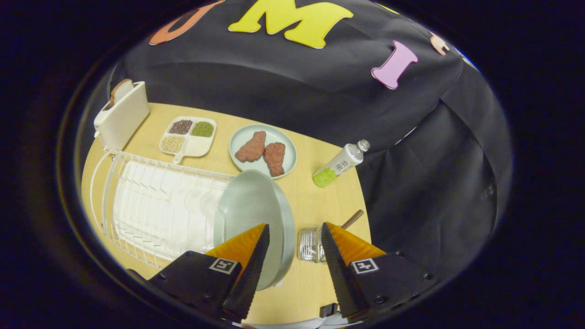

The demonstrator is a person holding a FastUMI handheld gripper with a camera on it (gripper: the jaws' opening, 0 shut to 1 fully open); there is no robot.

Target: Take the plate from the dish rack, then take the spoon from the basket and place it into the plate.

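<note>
Between parted fingers (295,256), one plate (256,214) racked.

gripper (295,246): fingers wide apart, holding nothing | plate (256,214): stands on its edge at the end of the dish rack (151,205), partly behind the left finger | basket (311,244): just ahead of the right finger, a brown handle (353,219) sticks out

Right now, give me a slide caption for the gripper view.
Open gripper approaches the upright plate at the dish rack's end, basket beyond.
</note>
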